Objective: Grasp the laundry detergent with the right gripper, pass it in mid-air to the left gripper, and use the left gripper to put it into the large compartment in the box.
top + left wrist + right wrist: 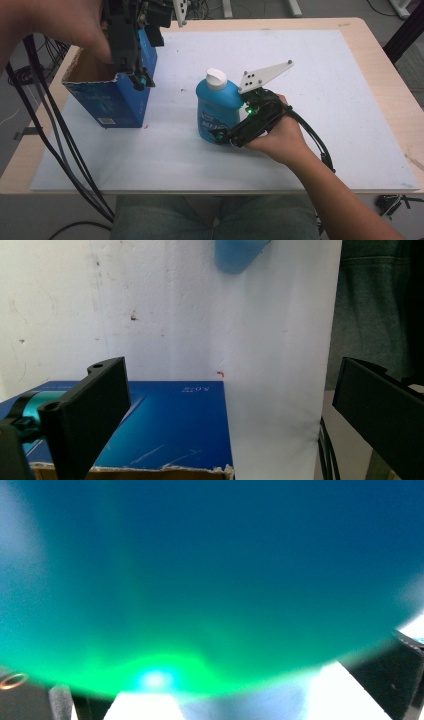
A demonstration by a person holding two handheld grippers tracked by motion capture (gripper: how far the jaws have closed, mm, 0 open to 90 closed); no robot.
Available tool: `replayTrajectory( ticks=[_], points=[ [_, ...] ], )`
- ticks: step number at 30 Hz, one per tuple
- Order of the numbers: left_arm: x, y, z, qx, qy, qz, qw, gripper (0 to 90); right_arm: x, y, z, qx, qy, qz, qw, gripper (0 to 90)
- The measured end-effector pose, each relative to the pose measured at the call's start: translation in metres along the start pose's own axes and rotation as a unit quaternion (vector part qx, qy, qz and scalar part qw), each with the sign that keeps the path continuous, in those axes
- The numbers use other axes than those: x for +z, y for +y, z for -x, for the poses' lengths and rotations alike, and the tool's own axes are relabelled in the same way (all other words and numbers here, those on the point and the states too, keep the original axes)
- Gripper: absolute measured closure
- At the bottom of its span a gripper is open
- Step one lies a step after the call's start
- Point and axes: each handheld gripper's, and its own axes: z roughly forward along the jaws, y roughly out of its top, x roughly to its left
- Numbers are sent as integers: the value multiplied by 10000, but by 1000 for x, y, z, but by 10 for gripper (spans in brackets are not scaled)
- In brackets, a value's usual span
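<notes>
In the middle of the bench (350,75), the blue bottle (217,107) is standing upright while the right tongs (222,134) are closing around it, not yet clearly clenched, and the left tongs (137,75), spread wide, are hovering over the open blue box (112,97), still awaiting it.

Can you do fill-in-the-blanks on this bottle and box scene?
1. The bottle has a ___ cap.
2. The open cardboard box is printed ___ outside.
3. The right tool reaches the ___ from its side.
4. Both things stand on a ___ mat.

Missing: white; blue; bottle; white
</notes>
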Motion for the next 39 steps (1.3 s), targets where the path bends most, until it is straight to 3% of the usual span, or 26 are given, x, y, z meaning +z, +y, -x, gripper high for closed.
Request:
replayTrajectory(
  ticks=[3, 8, 26, 28, 39],
  points=[
    [0, 0, 0, 6, 3, 3, 10000, 18, -2, -1, 0, -14, -6, 114, 9999, 116],
    [1, 1, 0, -3, 24, 2, 10000, 18, -3, -3, 0, -37, -81, 280, 9996, 128],
    [2, 3, 0, 12, 33, -5, 10000, 18, 0, -7, 0, -30, -194, 397, 9990, 192],
    [2, 3, 0, 10, 36, -1, 10000, 18, 0, -8, 0, -62, -143, 433, 9989, 252],
    [2, 2, -1, -10, 40, 7, 10000, 18, 0, -8, -1, -106, -142, 469, 9987, 275]
  ],
)
